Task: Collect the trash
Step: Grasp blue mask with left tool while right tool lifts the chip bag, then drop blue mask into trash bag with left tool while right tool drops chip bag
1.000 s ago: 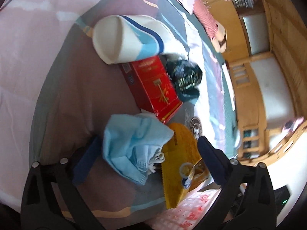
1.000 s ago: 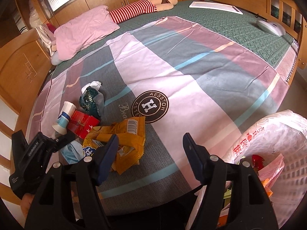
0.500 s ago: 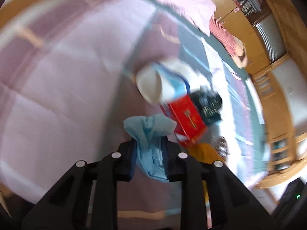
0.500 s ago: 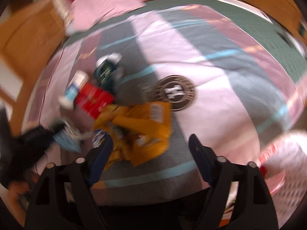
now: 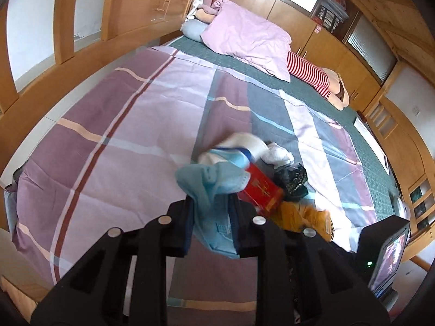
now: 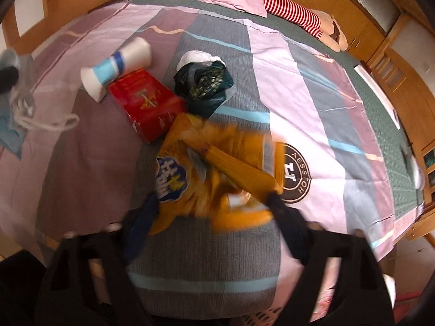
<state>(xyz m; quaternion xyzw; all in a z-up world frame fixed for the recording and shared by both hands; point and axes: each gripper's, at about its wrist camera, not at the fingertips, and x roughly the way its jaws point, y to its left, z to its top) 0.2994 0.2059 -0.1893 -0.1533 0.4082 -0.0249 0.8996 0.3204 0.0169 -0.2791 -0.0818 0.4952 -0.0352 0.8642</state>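
Note:
My left gripper point(image 5: 212, 206) is shut on a light blue face mask point(image 5: 212, 179) and holds it above the striped bedspread point(image 5: 122, 141). The mask point(image 6: 13, 130) also hangs at the left edge of the right wrist view. My right gripper point(image 6: 212, 203) points down at a crumpled yellow snack bag point(image 6: 217, 163). Its jaws are closing, with the bag between them and touching both fingers. Just beyond lie a red box point(image 6: 146, 103), a white and blue paper cup point(image 6: 117, 65), a dark green plastic bag point(image 6: 204, 81) and a white tissue point(image 6: 195, 55).
A pink pillow point(image 5: 250, 35) and a red-striped plush toy point(image 5: 310, 73) lie at the head of the bed. Wooden bed frame point(image 5: 81, 62) and cupboards surround it. A white mesh basket rim point(image 6: 266, 313) shows below my right gripper.
My left gripper shut on the mask and lifted it off the bed. My right gripper swung left and down over the yellow bag, and its jaws narrowed around it.

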